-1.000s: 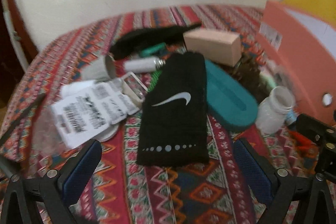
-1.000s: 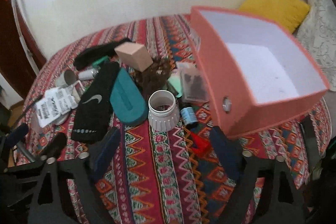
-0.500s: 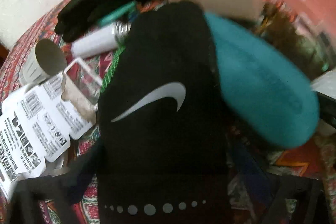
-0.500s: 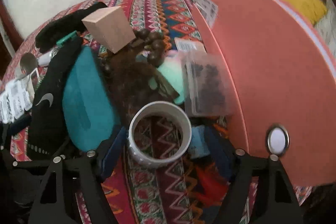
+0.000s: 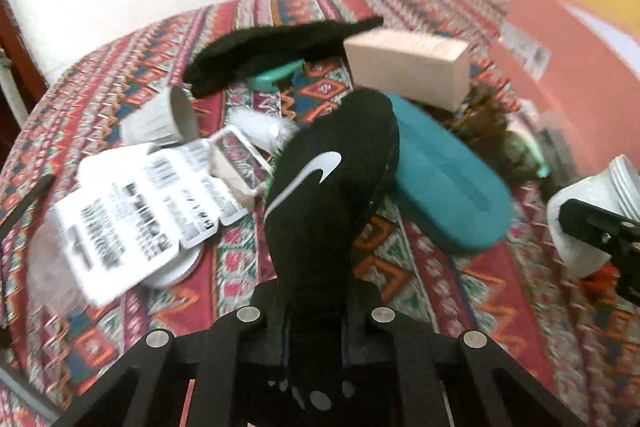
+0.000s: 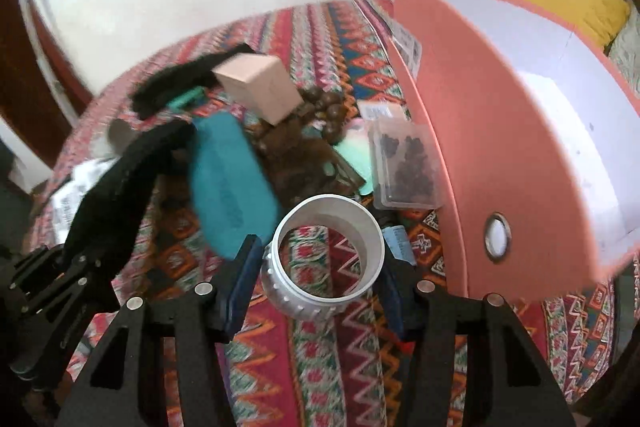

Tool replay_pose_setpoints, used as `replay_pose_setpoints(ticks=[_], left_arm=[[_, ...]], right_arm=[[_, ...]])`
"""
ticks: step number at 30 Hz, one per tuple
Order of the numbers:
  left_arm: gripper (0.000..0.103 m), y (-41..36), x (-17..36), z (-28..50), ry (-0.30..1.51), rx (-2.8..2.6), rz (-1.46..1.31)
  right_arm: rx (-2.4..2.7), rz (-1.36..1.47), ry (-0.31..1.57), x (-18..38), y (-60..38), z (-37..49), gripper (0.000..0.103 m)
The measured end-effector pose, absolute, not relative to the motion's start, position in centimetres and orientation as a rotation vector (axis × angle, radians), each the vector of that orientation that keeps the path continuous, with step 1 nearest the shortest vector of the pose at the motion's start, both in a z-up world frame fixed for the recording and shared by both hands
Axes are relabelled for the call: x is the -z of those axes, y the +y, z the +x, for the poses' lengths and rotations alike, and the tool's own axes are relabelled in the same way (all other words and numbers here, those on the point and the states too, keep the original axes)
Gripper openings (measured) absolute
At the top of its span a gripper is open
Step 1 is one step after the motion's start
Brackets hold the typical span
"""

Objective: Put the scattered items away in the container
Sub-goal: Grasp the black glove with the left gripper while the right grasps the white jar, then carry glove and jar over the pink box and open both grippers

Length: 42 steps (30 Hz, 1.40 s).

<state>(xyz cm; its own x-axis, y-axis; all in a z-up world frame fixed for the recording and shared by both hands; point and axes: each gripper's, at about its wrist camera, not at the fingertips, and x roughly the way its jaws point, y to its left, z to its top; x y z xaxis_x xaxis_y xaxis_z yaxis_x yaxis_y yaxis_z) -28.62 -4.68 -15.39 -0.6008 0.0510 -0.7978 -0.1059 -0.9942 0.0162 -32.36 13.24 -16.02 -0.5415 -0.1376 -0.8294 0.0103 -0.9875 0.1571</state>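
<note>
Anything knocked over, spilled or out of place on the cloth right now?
Yes. One grey cup lies tipped on its side at the left of the pile, mouth facing sideways. The beige box sits tilted, propped on the brown beads rather than flat. Nothing looks spilled.

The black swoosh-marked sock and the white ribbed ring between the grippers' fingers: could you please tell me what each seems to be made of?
The black swoosh-marked sock looks like soft knit fabric, matte; it bunches and droops where the left gripper pinches it. The white ribbed ring looks like rigid moulded plastic, slightly glossy, with a smooth rim, studded ribbed band and open middle showing the cloth below. The right gripper clasps it.
</note>
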Motion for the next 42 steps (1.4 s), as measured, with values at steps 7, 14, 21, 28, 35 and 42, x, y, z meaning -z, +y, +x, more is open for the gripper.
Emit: replay_pose_setpoints(ticks=[7,14,21,28,35,42], left_arm=[[0.010,-5.4,10.2,-23.0,0.063,-2.763,-1.232],[0.010,-5.3,5.1,-16.9,0.042,-2.821,-1.078],[0.010,-4.1,0.3,-10.6,0.049,-2.863,-0.906],[0.010,-1.5,-3.7,-6.2,0.097,-2.857,-0.743],[0.010,2.6,-7.3,-4.1,0.142,-2.801,-0.586],[0.011,8.4,-9.2,-6.1,0.175,-2.695,-0.512]], right_arm=[[2.648,1.347,-0.158,11.5,12.0,-25.8,0.057],[2.633,1.212,-0.123,6.8,11.0,-18.9,0.057],[2.638,1.057,-0.094,2.3,10.3,-12.8,0.057],[2.673,0.921,-0.097,-1.7,11.5,-7.6,0.057],[2.782,0.773,-0.108,-5.8,14.7,-3.5,0.057],[2.921,0.668,-0.151,-8.1,19.7,-3.5,0.057]])
